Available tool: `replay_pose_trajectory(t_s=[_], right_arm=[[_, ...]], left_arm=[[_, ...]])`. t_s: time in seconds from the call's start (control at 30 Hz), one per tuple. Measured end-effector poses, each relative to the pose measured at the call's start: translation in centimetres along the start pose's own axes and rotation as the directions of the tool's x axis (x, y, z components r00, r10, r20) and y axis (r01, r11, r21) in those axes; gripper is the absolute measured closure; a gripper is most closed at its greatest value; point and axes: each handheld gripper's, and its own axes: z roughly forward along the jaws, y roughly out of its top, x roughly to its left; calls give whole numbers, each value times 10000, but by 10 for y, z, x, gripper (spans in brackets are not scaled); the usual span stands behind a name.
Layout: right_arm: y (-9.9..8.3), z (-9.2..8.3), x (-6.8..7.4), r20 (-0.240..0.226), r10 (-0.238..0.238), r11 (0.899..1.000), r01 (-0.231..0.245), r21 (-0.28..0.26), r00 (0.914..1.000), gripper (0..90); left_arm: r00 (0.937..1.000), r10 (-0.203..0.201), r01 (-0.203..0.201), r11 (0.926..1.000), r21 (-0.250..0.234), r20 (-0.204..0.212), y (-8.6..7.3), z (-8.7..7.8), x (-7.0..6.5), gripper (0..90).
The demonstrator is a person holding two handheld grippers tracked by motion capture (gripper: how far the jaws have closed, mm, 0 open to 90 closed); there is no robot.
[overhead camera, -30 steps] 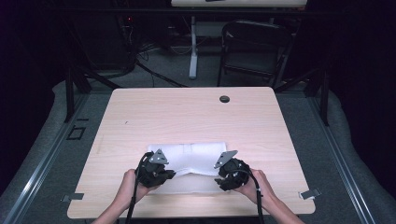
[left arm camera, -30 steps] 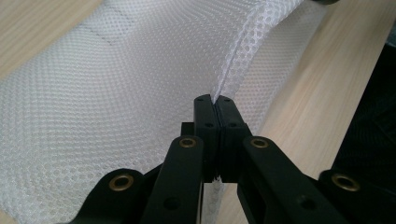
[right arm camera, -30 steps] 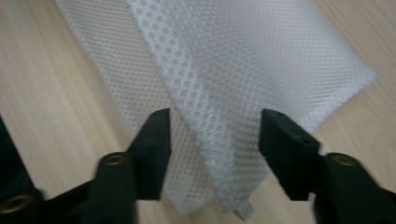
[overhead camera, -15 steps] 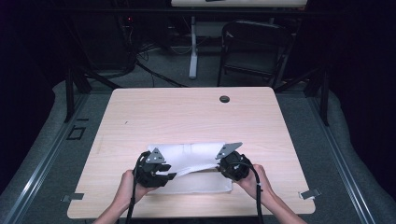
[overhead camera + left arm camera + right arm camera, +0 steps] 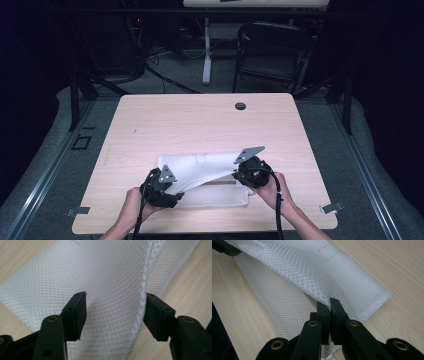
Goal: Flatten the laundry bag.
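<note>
Mesh bag [image 5: 200,172]: white, flat on the near half of the wooden table [image 5: 200,120], between the two hands; upper layer lifted at the right end, lower layer still lying on the wood

Right gripper [image 5: 329,305]: jaws pressed together, pinching the edge of the upper mesh layer and holding it raised off the lower one

Left gripper [image 5: 115,315]: jaws spread, just been opening, with a ridge of mesh standing between the pads but not pressed by either

Step in hand: judged to be opening the bag's mouth by parting upper layer from lower, left side due a fresh bite

Doing it well, left: slide forward until the doubled hem sits squarely between the pads [image 5: 79,315], then close on the top layer alone; avoid catching both layers, which would seal the mouth again

Doing it well, right: keep the pinch firm and the lift modest; too strong a pull likely to drag the whole bag across the table

Gap check: strip of bare wood seen under the raised layer in the high view; worth widening evenly from both ends

Risk: open weave slippery and thin, so a shallow bite near the very edge may slip out
</note>
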Motion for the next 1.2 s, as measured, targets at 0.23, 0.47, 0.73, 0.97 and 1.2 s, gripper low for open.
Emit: replay_pose_trajectory(t_s=[0.23,0.47,0.73,0.97,1.2], right_arm=[[-5,-4,1,-57,-39,10000,39,34,10000,878],[-14,-14,2,-12,3,10000,-3,57,10000,829],[-17,-23,-9,126,296,9995,-297,62,9995,765],[-16,-25,-11,204,335,9994,-334,-34,9992,799],[-9,-31,-15,88,527,9977,-523,-422,9986,842]], left_arm=[[10000,3,0,9994,-340,94,0,-8,-4,872],[9990,-146,165,9988,-466,414,6,-20,-12,884],[9984,-512,529,9956,-770,235,15,-29,-2,886],[9980,-605,623,9930,-1007,206,19,-32,6,886],[9982,-601,597,9901,-1273,9,27,-40,14,886]])
